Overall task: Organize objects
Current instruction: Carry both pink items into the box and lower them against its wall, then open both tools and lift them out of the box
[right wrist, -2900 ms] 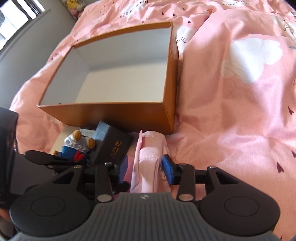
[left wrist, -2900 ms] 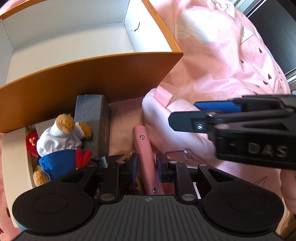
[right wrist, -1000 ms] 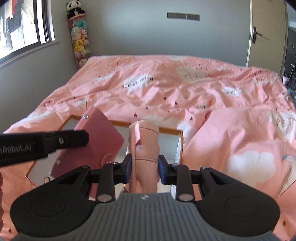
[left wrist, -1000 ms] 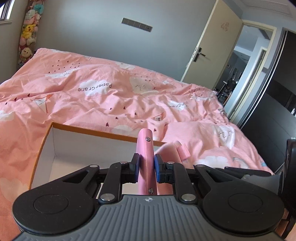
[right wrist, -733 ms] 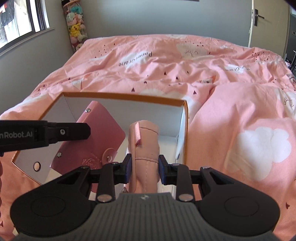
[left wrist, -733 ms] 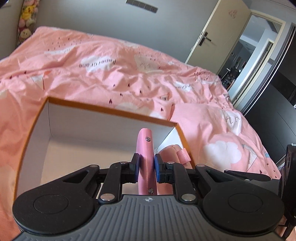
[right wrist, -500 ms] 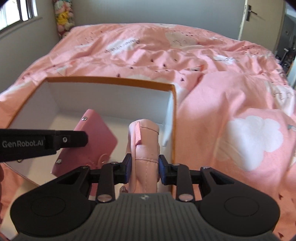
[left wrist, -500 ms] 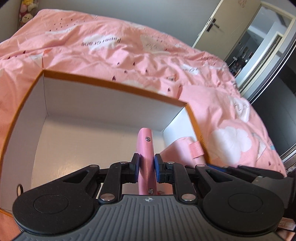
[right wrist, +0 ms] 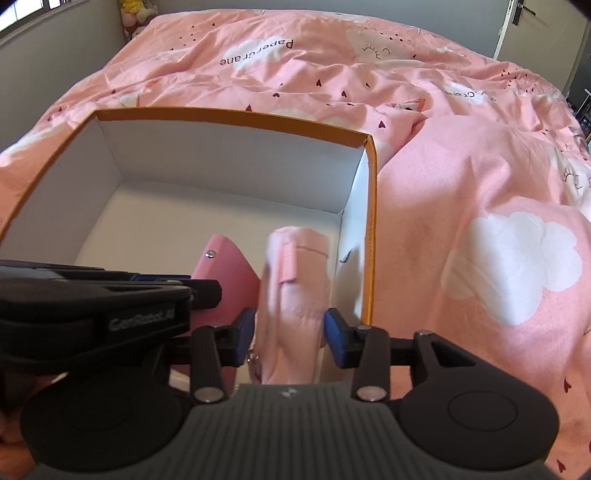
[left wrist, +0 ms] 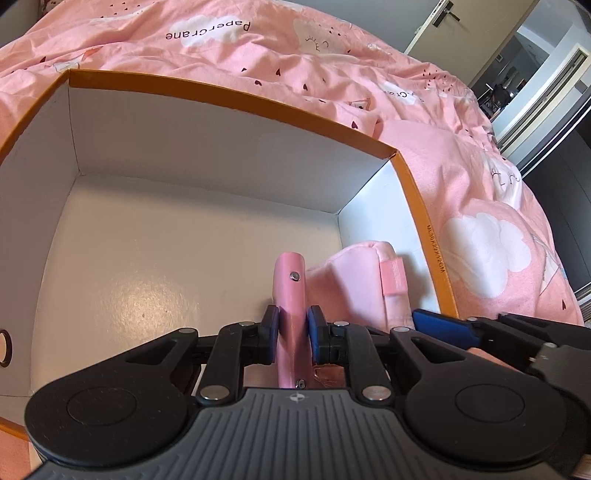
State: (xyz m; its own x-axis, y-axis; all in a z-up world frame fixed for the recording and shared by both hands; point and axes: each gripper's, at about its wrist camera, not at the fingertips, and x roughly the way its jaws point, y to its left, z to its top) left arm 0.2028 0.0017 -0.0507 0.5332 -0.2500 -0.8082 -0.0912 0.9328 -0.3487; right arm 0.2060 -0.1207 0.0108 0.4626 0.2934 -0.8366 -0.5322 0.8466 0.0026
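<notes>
An open orange box [left wrist: 236, 95] with a white inside lies on the pink bed; it also shows in the right wrist view [right wrist: 236, 116]. My left gripper [left wrist: 290, 334] is shut on a flat pink wallet [left wrist: 290, 295], held edge-up inside the box's near right part. The wallet also shows in the right wrist view [right wrist: 229, 271]. My right gripper [right wrist: 290, 334] stands open around a pale pink fabric pouch [right wrist: 295, 280], blurred, in the box's near right corner. The pads sit apart from the pouch sides. The pouch shows beside the wallet in the left wrist view [left wrist: 354, 284].
A pink bedcover [right wrist: 461, 166] with clouds and hearts surrounds the box. A grey wall and a door [left wrist: 443, 22] stand behind the bed. The box floor [left wrist: 166, 251] left of the wallet is bare white.
Both grippers have come down into the box with the wallet and pouch. My right gripper's jaws have spread apart from the pouch, which is blurred. My left gripper stays shut on the wallet.
</notes>
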